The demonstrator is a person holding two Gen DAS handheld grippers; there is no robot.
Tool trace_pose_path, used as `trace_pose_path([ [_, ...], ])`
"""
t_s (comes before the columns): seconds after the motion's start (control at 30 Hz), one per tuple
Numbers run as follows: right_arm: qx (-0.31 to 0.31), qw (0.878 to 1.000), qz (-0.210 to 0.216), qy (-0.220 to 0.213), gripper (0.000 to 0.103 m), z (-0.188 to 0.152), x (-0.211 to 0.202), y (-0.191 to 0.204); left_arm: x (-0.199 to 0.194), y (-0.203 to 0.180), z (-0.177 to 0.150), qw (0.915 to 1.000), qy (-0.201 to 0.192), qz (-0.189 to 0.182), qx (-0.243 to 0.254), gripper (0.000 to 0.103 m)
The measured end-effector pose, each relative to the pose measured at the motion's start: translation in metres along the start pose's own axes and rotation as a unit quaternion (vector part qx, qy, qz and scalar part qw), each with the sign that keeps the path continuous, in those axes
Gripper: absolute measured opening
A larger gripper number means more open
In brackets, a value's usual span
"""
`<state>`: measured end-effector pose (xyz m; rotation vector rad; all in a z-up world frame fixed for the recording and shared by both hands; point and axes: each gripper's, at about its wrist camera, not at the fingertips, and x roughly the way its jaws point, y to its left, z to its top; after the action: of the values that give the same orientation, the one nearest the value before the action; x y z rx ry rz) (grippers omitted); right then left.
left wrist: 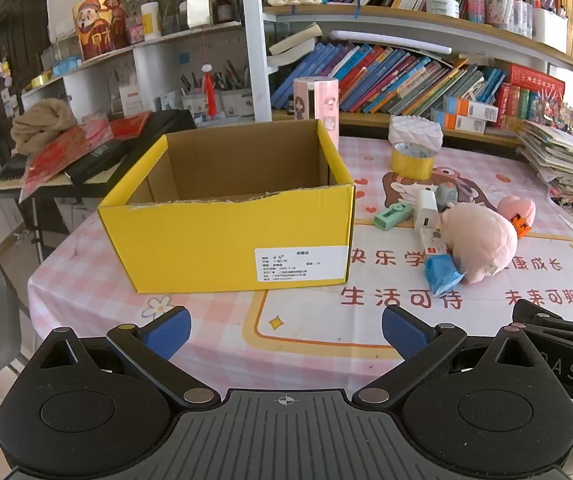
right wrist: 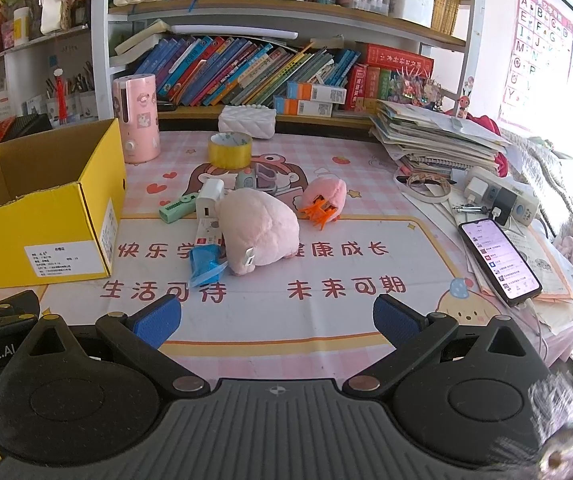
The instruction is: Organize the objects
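I judge nothing is sorted yet: the box [left wrist: 226, 208] looks empty as far as I see in. The plush [right wrist: 256, 232], charger [right wrist: 208, 198], tape [right wrist: 229, 150] and the rest sit clustered on the desk [right wrist: 286, 320] beside it. Left tool [left wrist: 286, 330] and right tool [right wrist: 277, 320] both gape, holding nothing.

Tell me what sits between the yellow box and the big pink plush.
In the right wrist view, between the yellow box and pink plush: green stapler-like item, white charger, blue packet.
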<state>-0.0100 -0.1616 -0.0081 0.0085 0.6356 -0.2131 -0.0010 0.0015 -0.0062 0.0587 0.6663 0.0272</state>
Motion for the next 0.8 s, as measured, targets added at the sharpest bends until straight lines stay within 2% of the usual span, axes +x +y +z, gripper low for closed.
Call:
trace_pose_path([
  [0.8,0.0,1.0,-0.001,0.002,0.103,-0.0017,0.0016,-0.0011,0.0015,-0.0015,-0.0051,1.0,0.003,-0.001,0.001,0.103],
])
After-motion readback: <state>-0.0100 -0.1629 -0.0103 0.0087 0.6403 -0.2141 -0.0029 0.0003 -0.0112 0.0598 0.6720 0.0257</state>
